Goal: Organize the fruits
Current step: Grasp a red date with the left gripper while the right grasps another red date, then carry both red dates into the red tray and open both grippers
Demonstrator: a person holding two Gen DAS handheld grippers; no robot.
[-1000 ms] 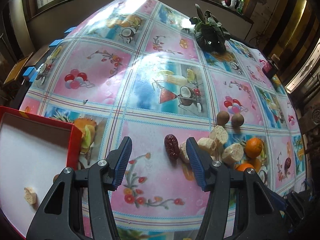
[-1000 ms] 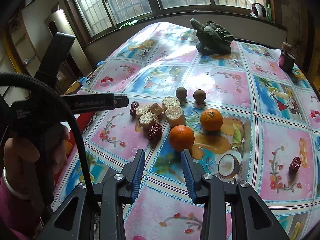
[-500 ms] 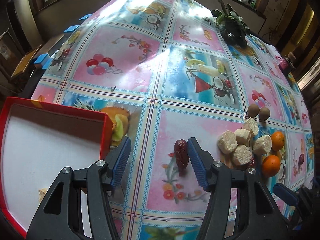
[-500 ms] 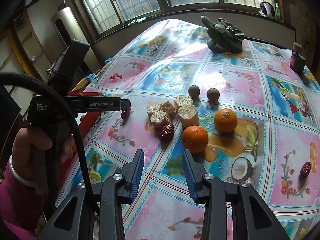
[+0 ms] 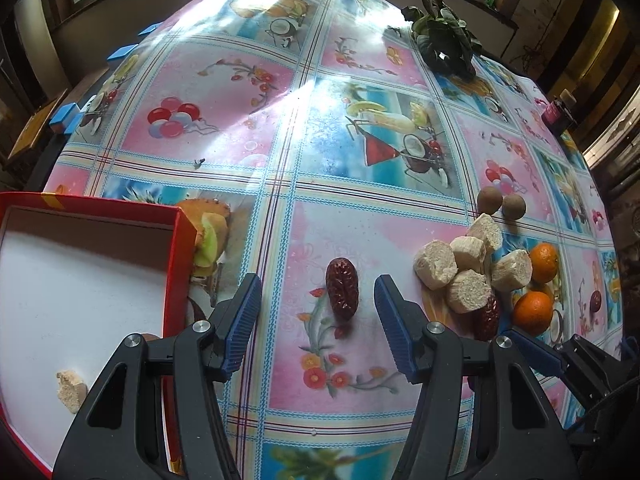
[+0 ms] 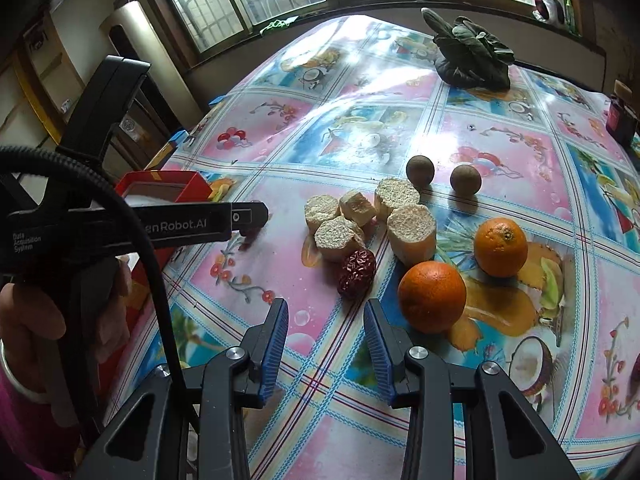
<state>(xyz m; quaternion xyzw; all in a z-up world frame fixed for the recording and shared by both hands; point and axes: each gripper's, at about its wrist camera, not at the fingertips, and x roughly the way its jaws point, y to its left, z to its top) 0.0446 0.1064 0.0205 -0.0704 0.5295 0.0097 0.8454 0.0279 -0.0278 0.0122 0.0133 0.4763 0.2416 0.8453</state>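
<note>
Sunlit windows back the patterned tabletop (image 5: 280,160). One red date (image 5: 342,294) lies between the left gripper's (image 5: 318,292) spread fingers, untouched; the right gripper (image 6: 326,318) hangs spread before another date (image 6: 357,267).

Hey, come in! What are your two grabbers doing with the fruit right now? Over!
Left gripper open, lone red date between its jaws, untouched. Right gripper open, empty, facing second date. Red box at left. Nothing blocking.
</note>
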